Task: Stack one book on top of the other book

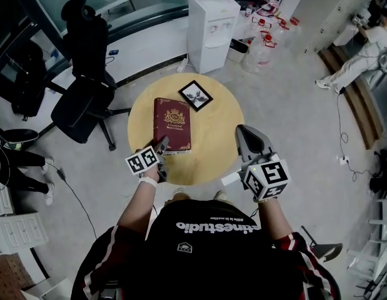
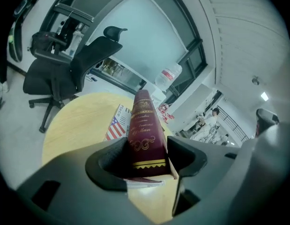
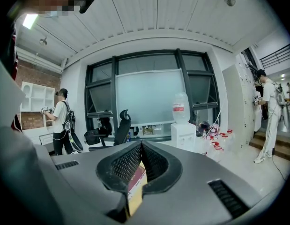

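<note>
Red book (image 1: 172,124) over flag-cover book (image 2: 115,128) | left hand-held gripper (image 1: 162,145) wide around it, right hand-held gripper (image 1: 244,133) closed, empty | I risk snagging it askew backing out.

The person wears a black T-shirt (image 1: 206,255) with white lettering across the shoulders, and dark sleeves (image 1: 102,255) striped red and white. Behind the jaws, the grey left gripper (image 1: 162,145) and right gripper (image 1: 244,132) each carry a white marker cube (image 1: 268,179) printed with black squares. A white wristband (image 1: 147,180) sits behind the left cube.
</note>
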`<state>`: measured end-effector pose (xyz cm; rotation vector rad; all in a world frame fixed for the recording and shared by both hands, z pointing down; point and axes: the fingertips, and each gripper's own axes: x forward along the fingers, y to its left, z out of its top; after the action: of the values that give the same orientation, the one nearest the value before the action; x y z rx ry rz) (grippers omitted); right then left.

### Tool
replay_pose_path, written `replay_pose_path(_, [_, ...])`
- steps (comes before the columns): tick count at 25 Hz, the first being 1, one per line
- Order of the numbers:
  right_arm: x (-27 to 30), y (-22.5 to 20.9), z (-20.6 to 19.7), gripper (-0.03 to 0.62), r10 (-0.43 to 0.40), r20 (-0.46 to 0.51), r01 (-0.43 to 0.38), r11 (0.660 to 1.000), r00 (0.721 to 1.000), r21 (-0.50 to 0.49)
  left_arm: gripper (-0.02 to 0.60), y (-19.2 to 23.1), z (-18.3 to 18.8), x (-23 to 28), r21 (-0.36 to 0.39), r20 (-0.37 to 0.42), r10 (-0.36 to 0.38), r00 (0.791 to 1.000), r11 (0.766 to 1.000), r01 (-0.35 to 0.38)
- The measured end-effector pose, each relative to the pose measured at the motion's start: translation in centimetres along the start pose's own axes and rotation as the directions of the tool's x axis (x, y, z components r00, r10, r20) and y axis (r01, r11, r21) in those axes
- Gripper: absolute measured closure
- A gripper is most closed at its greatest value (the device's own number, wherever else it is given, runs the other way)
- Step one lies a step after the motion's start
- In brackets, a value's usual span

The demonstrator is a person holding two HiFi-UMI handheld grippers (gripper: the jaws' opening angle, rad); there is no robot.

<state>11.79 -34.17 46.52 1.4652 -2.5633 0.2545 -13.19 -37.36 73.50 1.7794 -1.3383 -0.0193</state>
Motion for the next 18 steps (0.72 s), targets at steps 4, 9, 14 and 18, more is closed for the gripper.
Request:
replay_pose_path(4, [0.1, 0.0, -0.1, 0.565, 0.004, 0.003, -0.004, 1.000, 1.000, 0.007, 0.291, 0.5, 0.2, 0.0, 0.111, -0.010, 0.045, 0.999, 0.993, -0.044])
replay_pose_path(9, [0.4, 0.2, -0.1, 0.565, 0.002, 0.007, -0.002, 1.000, 1.000, 0.008, 0.285, 1.1, 0.5, 0.0, 0.189, -0.012, 0.080, 0.997, 0.979, -0.077])
replay_pose_path(14, [0.2, -0.1, 0.1, 0.565, 0.002, 0.008, -0.002, 1.000, 1.000, 0.010, 0.284, 1.5, 0.7, -0.1, 0.261, -0.026, 0.118, 0.993, 0.959, -0.107])
replay_pose_path(18, [0.1, 0.1, 0.2, 0.565, -0.001, 0.007, 0.000, 1.000, 1.000, 0.010, 0.284, 2.1, 0.8, 0.0, 0.257, -0.035, 0.125, 0.992, 0.960, -0.112])
